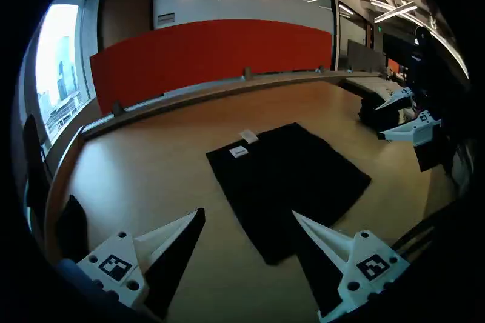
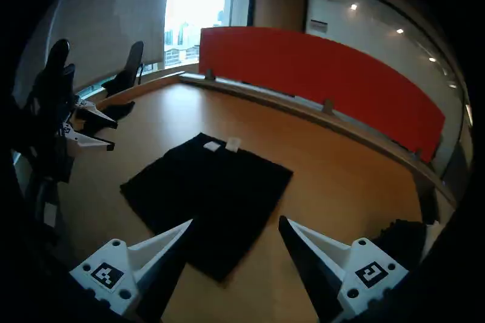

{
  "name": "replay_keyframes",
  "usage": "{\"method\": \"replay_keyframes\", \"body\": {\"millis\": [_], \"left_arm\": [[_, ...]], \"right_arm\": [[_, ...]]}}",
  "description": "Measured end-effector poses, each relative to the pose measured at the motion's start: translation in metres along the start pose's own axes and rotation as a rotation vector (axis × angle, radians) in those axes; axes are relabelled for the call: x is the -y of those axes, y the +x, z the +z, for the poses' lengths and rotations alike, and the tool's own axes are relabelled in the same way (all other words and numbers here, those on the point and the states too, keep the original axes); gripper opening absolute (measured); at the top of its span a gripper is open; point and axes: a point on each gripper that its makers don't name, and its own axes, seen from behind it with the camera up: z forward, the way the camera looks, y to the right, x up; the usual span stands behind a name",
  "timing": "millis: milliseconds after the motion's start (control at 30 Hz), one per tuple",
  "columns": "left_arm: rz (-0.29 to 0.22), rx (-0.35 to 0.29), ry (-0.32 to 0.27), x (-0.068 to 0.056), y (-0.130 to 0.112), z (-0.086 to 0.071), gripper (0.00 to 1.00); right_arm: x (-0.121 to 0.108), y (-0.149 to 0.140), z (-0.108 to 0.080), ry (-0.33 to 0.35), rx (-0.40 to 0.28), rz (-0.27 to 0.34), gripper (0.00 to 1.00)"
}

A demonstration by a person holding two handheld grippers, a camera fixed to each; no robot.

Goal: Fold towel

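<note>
A black rectangular cloth towel point(image 1: 288, 183) lies flat and unfolded on a light wooden table point(image 1: 151, 171), with 2 small white tags point(image 1: 239, 151) at its far edge. In the left gripper view, the left gripper point(image 1: 247, 212) holds its 2 white pointed fingers wide apart with nothing between them; the towel's near corner shows in the gap between them, and the right-hand fingertip overlaps the towel's edge. In the right gripper view, the right gripper point(image 2: 235, 220) is likewise spread and empty, with the towel's near edge running between and just beyond its fingertips. Each gripper sits at an opposite side of the towel. A long red partition panel point(image 1: 212, 56) stands along the table's far edge.
</note>
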Motion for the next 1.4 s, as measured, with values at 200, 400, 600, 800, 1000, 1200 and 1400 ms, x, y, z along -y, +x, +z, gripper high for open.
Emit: {"method": "replay_keyframes", "body": {"millis": [200,400,600,800,1000,1200,1400], "left_arm": [[0.008,0.067,-0.027,-0.010,-0.027,0.014,0.95],[-0.008,0.125,-0.049,-0.017,-0.050,0.027,0.95],[0.001,0.166,-0.075,-0.026,-0.064,0.038,0.95],[0.018,0.204,-0.099,-0.032,-0.075,0.043,0.95],[0.045,0.242,-0.129,-0.042,-0.088,0.045,0.95],[0.056,0.277,-0.149,-0.048,-0.097,0.047,0.95],[0.073,0.287,-0.155,-0.050,-0.102,0.050,0.95]], "right_arm": [[0.005,-0.031,0.015,0.016,0.058,-0.014,1.00],[0.012,-0.055,0.027,0.039,0.103,-0.033,1.00],[0.018,-0.075,0.035,0.056,0.144,-0.026,1.00],[0.020,-0.094,0.039,0.073,0.187,-0.039,1.00],[0.022,-0.108,0.040,0.091,0.223,-0.052,1.00],[0.024,-0.117,0.039,0.112,0.243,-0.047,1.00],[0.026,-0.119,0.041,0.123,0.251,-0.047,0.99]]}}
